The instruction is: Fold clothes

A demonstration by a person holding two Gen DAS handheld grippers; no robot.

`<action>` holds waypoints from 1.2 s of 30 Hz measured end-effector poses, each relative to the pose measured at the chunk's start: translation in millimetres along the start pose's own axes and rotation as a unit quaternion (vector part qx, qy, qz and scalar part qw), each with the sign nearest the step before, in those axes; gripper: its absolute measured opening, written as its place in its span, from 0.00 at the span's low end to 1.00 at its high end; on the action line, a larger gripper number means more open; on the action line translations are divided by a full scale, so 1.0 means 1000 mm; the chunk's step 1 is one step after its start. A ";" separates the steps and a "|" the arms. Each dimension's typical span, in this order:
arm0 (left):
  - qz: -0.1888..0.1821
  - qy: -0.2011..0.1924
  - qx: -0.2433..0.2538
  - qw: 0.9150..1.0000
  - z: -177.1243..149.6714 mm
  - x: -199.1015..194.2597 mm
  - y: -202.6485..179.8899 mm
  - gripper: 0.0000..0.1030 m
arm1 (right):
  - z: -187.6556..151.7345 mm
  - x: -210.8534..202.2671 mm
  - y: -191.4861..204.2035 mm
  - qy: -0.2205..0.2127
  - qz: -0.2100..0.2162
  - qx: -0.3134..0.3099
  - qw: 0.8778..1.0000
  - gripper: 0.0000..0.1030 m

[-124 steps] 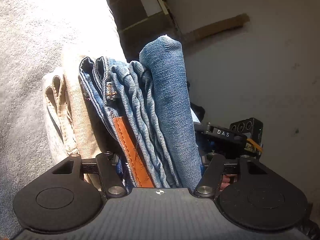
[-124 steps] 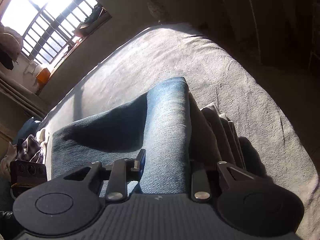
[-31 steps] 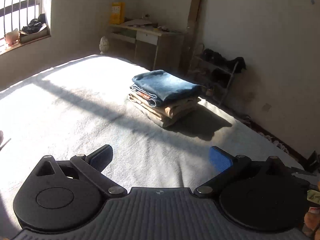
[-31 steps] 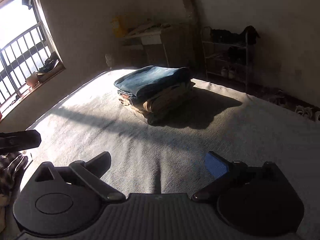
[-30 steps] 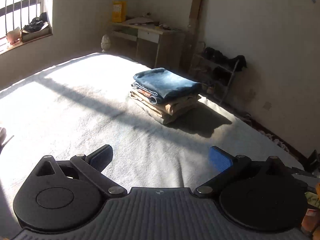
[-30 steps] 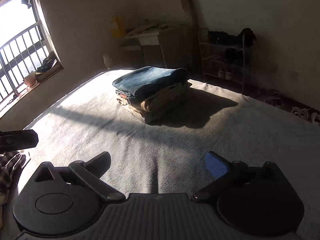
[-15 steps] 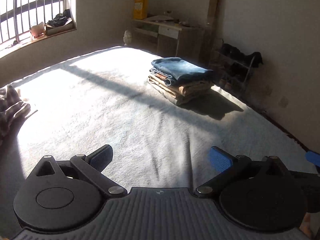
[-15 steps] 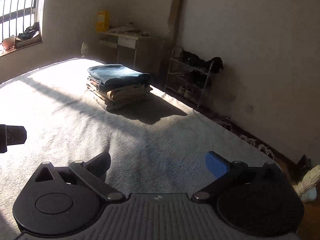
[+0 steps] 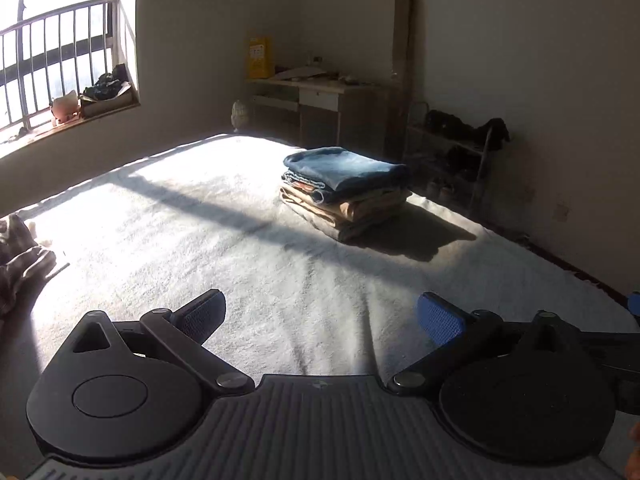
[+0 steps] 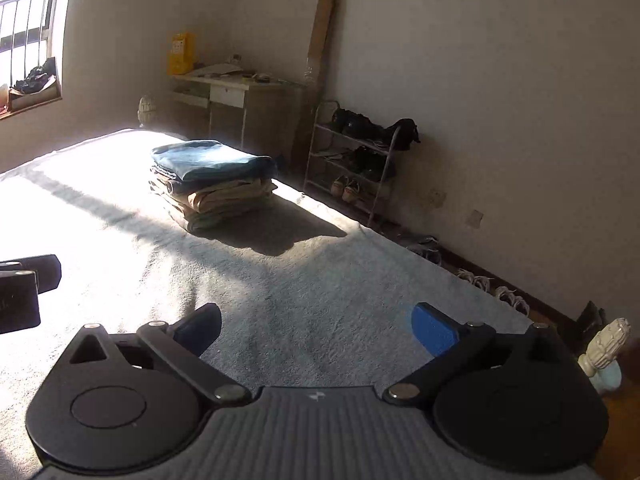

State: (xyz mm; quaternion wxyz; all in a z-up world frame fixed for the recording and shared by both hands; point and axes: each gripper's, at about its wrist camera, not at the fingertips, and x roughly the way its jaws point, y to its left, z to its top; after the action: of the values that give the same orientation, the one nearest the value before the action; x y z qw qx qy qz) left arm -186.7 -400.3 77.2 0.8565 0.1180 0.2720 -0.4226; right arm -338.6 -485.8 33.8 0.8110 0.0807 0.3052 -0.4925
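Left gripper (image 9: 320, 316): jaws spread wide, empty, blue ribbed pads, hovering over bed (image 9: 192, 240). Right gripper (image 10: 316, 326): jaws equally wide, holding nothing. Stack (image 9: 346, 188) of folded clothes sits on far side of bed, well apart from both: blue denim on top, tan and pale layers beneath, edges squared. Bed cover grey, nubbly, sunlit in bands. Crumpled checked cloth (image 9: 20, 264) at left edge.

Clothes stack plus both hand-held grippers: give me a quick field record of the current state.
stack: folded clothes stack, on the grey bed cover, sunlit
top item: blue jeans
below: tan garments, lowest layer unclear
left hand-held gripper: open, empty, apart from stack
right hand-held gripper: open, empty, apart from stack
unfolded item: dark garment at left edge
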 end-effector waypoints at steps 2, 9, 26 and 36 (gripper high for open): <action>-0.006 0.004 -0.003 1.000 -0.001 0.000 -0.002 1.00 | -0.001 0.000 -0.002 -0.003 -0.005 -0.001 1.000 1.00; -0.004 0.011 -0.012 1.000 -0.004 0.001 -0.004 1.00 | -0.001 0.000 -0.010 -0.003 -0.012 0.011 1.000 1.00; 0.001 0.004 -0.009 1.000 -0.004 0.003 -0.004 1.00 | 0.001 0.004 -0.008 -0.001 -0.011 0.004 1.000 1.00; 0.002 0.001 -0.010 1.000 -0.004 0.002 -0.003 1.00 | 0.001 0.003 -0.002 -0.002 -0.014 -0.005 1.000 1.00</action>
State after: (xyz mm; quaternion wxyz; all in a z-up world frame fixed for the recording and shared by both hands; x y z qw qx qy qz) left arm -190.0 -401.5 72.9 0.8579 0.1105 0.2771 -0.4184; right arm -338.3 -489.6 32.9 0.8053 0.0711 0.3072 -0.5021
